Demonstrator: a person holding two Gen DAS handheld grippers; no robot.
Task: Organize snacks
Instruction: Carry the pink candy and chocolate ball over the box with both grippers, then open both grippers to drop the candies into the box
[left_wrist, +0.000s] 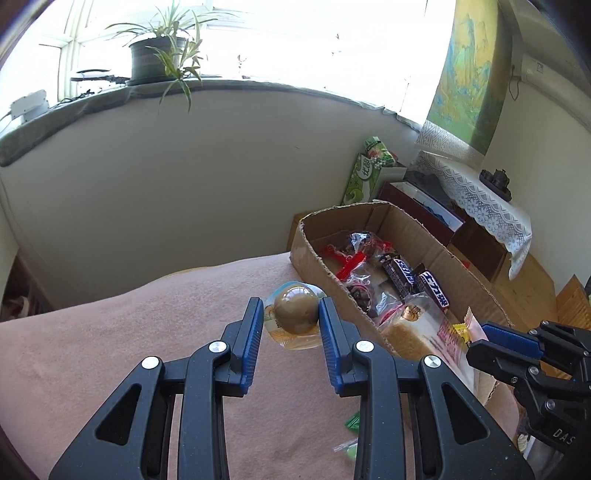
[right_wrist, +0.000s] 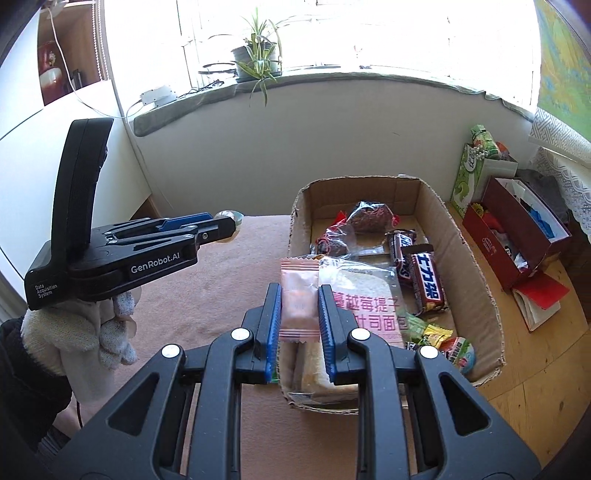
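Blue pads of left gripper (left_wrist: 290, 314) clamped on a domed brown snack cup (left_wrist: 295, 314), clear film rim flaring out past both pads. Narrow gap, pads pressing its sides. Cup held clear above the pink blanket (left_wrist: 147, 332), just off the box's near-left corner.

Right gripper (right_wrist: 299, 314) pinching a pink sachet (right_wrist: 299, 299): flat, serrated top edge, upright between the pads, pale square lump visible inside. Pads nearly together, sachet filling the gap. Held over the near end of the box (right_wrist: 495, 314), above the bread pack.

Cardboard box open-topped, rough-cut rim, sitting at the blanket's right edge. Inside:
- far end: crinkled clear bags with dark contents (right_wrist: 369, 214), red plastic bits (left_wrist: 351, 258) beside them
- middle: two dark chocolate bars (right_wrist: 424, 284) side by side, white lettering
- near end: sliced bread in clear pack (right_wrist: 354, 295) with pink print, leaning on the near wall
- near-right corner: small green, yellow, red wrapped sweets (right_wrist: 443, 339)

Loose green wrappers (left_wrist: 352, 421) on the blanket near its front edge, seen between the left gripper's arms.

Left gripper seen side-on from right wrist view, gloved hand (right_wrist: 96, 325) under it, white knit glove, dark sleeve.

Potted plant (left_wrist: 162, 55) on the sill behind. Red box (right_wrist: 517, 236) and green carton (right_wrist: 469, 177) on the wood floor right of the cardboard box.
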